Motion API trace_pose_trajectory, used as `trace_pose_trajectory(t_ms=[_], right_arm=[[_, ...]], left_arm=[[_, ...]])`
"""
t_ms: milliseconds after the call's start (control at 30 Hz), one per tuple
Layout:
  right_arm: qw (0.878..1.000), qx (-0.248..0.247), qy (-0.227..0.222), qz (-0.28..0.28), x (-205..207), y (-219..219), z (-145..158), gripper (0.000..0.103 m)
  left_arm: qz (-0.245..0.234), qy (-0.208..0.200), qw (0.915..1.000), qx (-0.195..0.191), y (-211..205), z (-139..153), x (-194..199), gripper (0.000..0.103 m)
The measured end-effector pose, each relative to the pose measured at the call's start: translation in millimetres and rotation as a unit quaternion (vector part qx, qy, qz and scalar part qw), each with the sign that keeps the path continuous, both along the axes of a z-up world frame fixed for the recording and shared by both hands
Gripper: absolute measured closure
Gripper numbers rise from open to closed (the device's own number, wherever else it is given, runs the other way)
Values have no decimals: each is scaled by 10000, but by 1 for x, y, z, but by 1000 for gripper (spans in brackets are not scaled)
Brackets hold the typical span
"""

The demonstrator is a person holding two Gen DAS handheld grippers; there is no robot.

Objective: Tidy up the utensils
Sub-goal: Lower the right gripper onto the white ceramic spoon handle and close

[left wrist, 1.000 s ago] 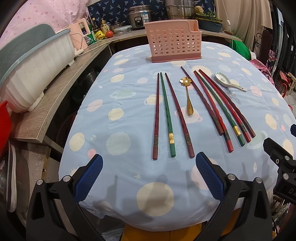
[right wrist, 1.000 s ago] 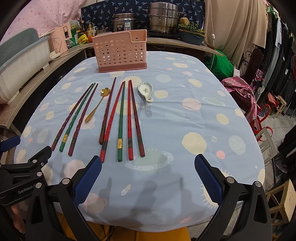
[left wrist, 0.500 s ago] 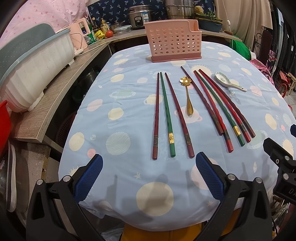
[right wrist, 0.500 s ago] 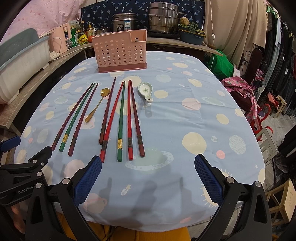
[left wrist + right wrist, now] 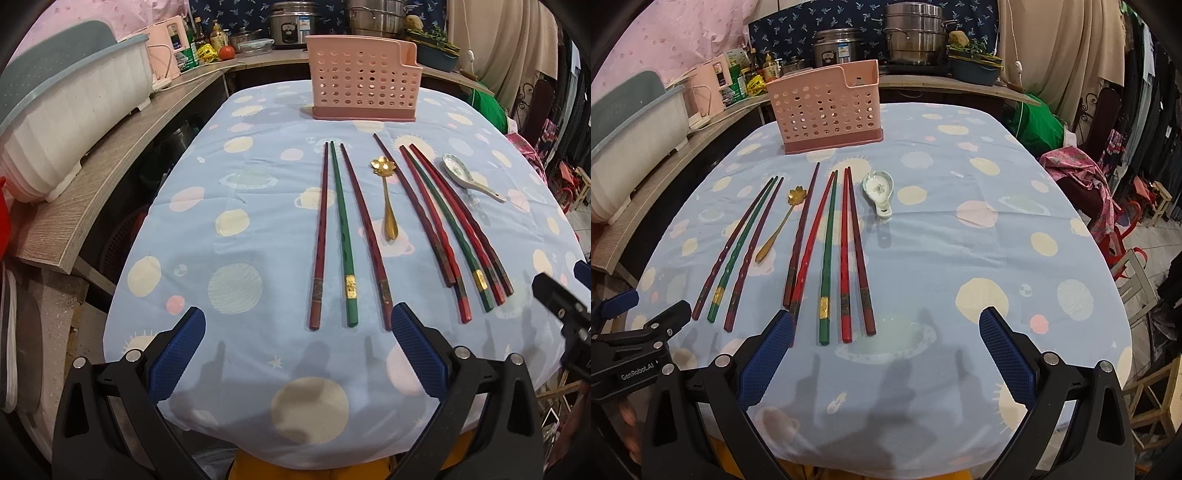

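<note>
Both tongs hang low at the near edge of the counter (image 5: 207, 258), and both are spread wide with nothing in them. The left tongs (image 5: 295, 354) sit at about 6 o'clock from a group of three chopsticks (image 5: 341, 236). The thick ends of those sticks lie just past the blue pads (image 5: 177, 354), and the thin ends point away toward 12 o'clock. So the sticks run almost straight out from the tongs.

The right tongs (image 5: 886, 354) have five more chopsticks (image 5: 827, 251) at about 11 o'clock, running the same way. A gold spoon (image 5: 387, 199) lies between the two groups. A white spoon (image 5: 878, 192) lies just right of the five. The pink holder (image 5: 364, 79) stands far off at 12 o'clock, and I cannot see anything inside it.

I think the left tongs are nearer to the three sticks, so they could go first.

Nothing has moved since a moment ago; the tongs and the sticks are in the same spots.
</note>
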State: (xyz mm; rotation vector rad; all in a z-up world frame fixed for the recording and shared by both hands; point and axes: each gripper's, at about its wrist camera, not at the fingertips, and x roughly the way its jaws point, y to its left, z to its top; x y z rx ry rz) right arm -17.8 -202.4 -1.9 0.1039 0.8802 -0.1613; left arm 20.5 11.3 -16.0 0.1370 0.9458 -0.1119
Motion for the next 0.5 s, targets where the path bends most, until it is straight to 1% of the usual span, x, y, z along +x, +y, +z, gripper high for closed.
trace_pose_trajectory(t_ms=[100, 200, 267, 333, 367, 433, 467, 500], right_arm=[[9996, 267, -111, -15, 18, -12, 6, 7], [9987, 428, -245, -89, 39, -25, 12, 8], [9980, 549, -301, -130, 56, -34, 16, 12], [9974, 640, -299, -153, 71, -42, 16, 22], [9971, 692, -268, -155, 79, -45, 14, 24], [9966, 799, -178, -130, 92, -48, 9, 34], [9960, 876, -117, -96, 98, -49, 5, 37], [9956, 937, -48, -66, 102, -49, 0, 45]], left_arm=[[68, -2, 10000, 6, 3, 0, 8, 7], [135, -10, 9999, 23, 6, 0, 17, 7], [167, -20, 9999, 25, 7, 0, 23, 7], [182, -31, 9998, 22, 8, 1, 28, 7], [184, -34, 9998, 26, 8, 1, 31, 7], [191, -28, 9998, 45, 7, 0, 37, 7], [195, -21, 9998, 53, 7, 0, 39, 7], [201, -6, 9998, 52, 7, -1, 42, 7]])
